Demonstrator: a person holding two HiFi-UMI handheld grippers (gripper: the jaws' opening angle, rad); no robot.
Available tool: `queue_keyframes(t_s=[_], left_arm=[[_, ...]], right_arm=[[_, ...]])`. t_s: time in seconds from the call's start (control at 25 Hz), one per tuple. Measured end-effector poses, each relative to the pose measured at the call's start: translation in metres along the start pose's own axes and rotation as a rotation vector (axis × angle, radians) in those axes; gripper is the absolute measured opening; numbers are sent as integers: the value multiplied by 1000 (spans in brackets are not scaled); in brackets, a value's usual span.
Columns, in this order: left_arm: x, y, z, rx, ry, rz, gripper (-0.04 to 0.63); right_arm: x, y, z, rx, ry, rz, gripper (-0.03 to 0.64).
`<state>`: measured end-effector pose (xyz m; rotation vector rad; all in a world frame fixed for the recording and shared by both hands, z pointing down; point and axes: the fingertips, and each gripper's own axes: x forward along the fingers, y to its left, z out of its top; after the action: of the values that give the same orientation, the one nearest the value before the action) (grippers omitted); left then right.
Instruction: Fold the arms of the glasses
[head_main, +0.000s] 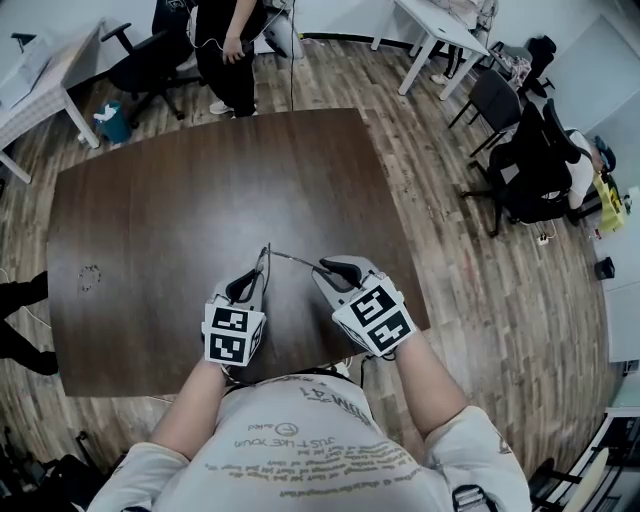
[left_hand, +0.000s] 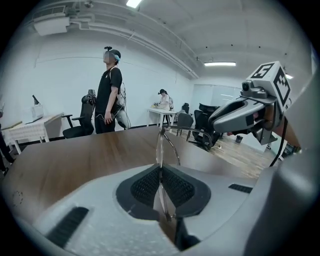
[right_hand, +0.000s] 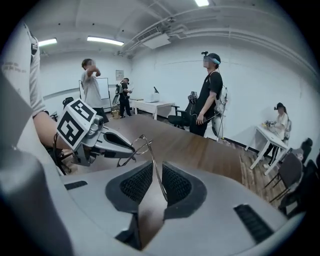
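Thin wire-rimmed glasses (head_main: 291, 258) hang in the air above the near edge of the dark wooden table (head_main: 200, 190), between my two grippers. My left gripper (head_main: 262, 264) is shut on the glasses' front: in the left gripper view a rim (left_hand: 160, 147) stands upright out of the closed pads (left_hand: 145, 187). My right gripper (head_main: 326, 268) stands to the right. In the right gripper view one arm of the glasses (right_hand: 156, 172) runs through the gap between its pads (right_hand: 177, 186), which stand apart and do not press on it. The rims (right_hand: 138, 146) show beside the left gripper (right_hand: 127, 147).
A person in black (head_main: 225, 40) stands at the table's far edge, with an office chair (head_main: 150, 60) beside. More chairs (head_main: 520, 150) and white desks (head_main: 440, 25) stand on the wooden floor to the right. A faint ring mark (head_main: 90, 277) lies on the table's left.
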<state>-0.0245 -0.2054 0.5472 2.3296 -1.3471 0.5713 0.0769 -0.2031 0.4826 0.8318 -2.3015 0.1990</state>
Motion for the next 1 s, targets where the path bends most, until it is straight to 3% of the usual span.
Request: queue_keyframes(t_s=[0.32,0.68,0.84,1.0], left_arm=[[-1,-4,1,20,-8,-3,34],[-3,-7,3,20,-20,-8,34],[-3,-8,5,7,-28,-7,34],[-6,-7,7,-28,-34,-18,34]], right_arm=[[11,8,-2,-64,49,29,68],[15,9,-6,-118,60,-8,34],[14,12,-8,-94,56,-1,29],[17,18,-10,-5,51,22,28]])
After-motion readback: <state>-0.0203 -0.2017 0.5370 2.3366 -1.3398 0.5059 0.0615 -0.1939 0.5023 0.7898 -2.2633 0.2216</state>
